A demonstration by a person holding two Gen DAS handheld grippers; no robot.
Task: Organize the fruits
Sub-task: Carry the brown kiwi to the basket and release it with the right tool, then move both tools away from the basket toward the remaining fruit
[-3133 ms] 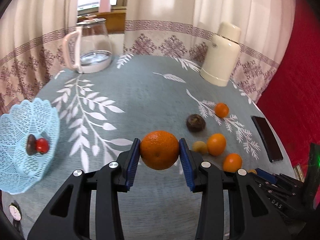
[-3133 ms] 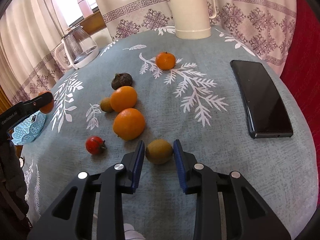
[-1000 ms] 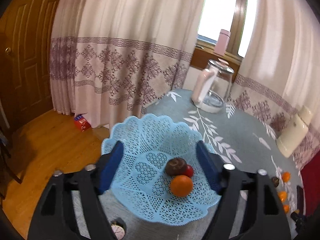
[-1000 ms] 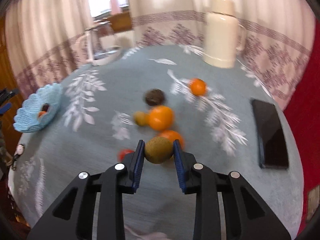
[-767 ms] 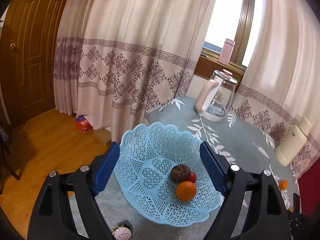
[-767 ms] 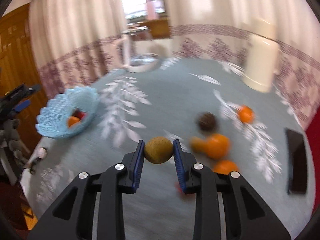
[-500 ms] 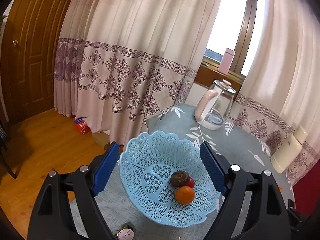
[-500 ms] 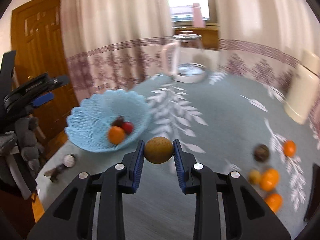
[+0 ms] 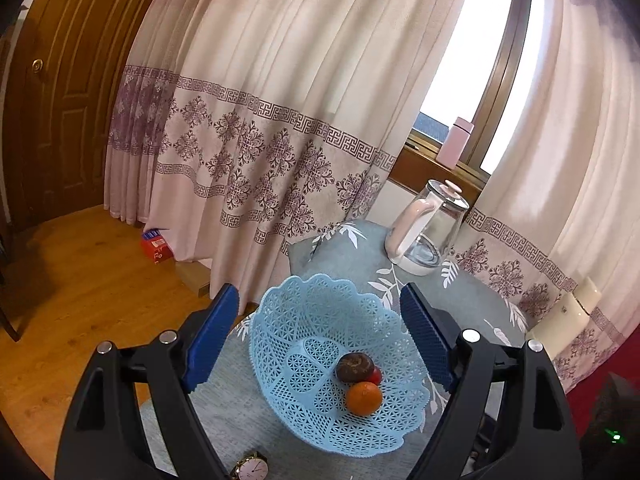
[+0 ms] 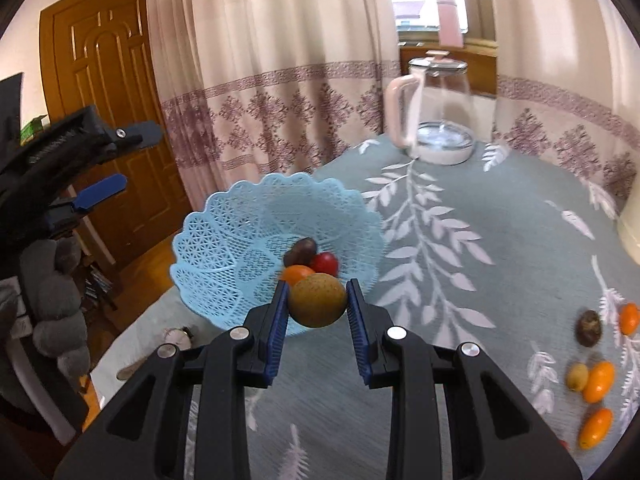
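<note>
Right gripper (image 10: 317, 309) clamps round brownish-green fruit (image 10: 317, 300) between blue pads, lower centre of frame, just in front of near rim of light-blue lattice plastic basket (image 10: 224, 236). Basket holds orange (image 9: 363, 398), dark brown fruit (image 9: 354, 366), red fruit (image 10: 325, 263). Left gripper (image 9: 320, 340) spread wide, empty, basket framed between its fingers. Grey leaf-print tablecloth (image 10: 500, 240) covers table; more fruit lower right. Glass kettle (image 10: 438, 112) upper right. Patterned curtains (image 9: 280, 120), wooden door (image 10: 108, 100) behind.

Left claw (image 9: 320, 332) gapes empty above basket (image 9: 304, 320) holding perhaps three fruits (image 9: 362, 384).
</note>
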